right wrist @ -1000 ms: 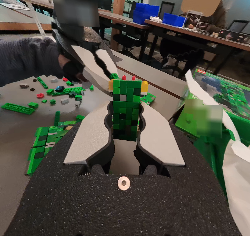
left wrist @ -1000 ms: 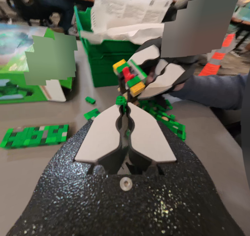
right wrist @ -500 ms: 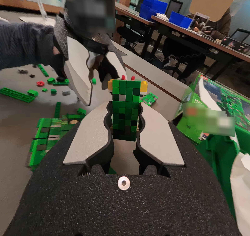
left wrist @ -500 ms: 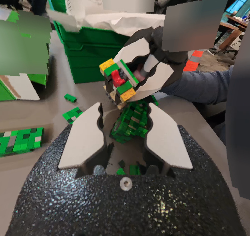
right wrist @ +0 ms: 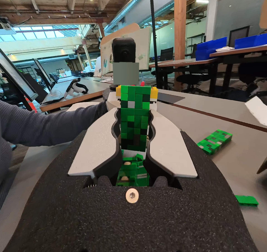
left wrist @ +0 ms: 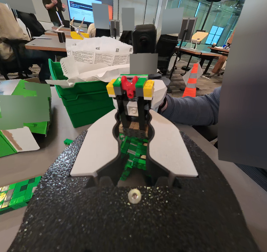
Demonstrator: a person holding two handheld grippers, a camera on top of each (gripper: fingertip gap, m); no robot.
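Left wrist view first, sweeping from 9 o'clock: green box [left wrist: 21, 129] on the table [left wrist: 43, 158], a flat brick panel [left wrist: 14, 193] down at 8, green bin [left wrist: 86, 100] stuffed with white paper [left wrist: 98, 57] at 11. Dead centre, my left tongs [left wrist: 132, 120] are closed in on the black back frame of the tower [left wrist: 130, 89], and it looks pinched, pads against both black columns. The tower is up off the table, upright, with loose green bricks [left wrist: 134, 151] heaped beneath it. At 3 o'clock my sleeve [left wrist: 190, 109] comes in behind it.

Right wrist view now: my other sleeve at 9, and in the middle my right tongs [right wrist: 134, 123] clamp the tower's green face by its two flat sides, mid-height. A second panel [right wrist: 215, 141] lies at 3 and a small green plate [right wrist: 247, 202] at 4.

So both tongs meet head-on, level, noses toward each other, sharing one tower. My read is that it's light and stiff, but only press-fitted, so it could pop apart under twist. The sides are smooth and likely slick. I judge the flat flanks the best hold, not the yellow ears or the red piece at 12.
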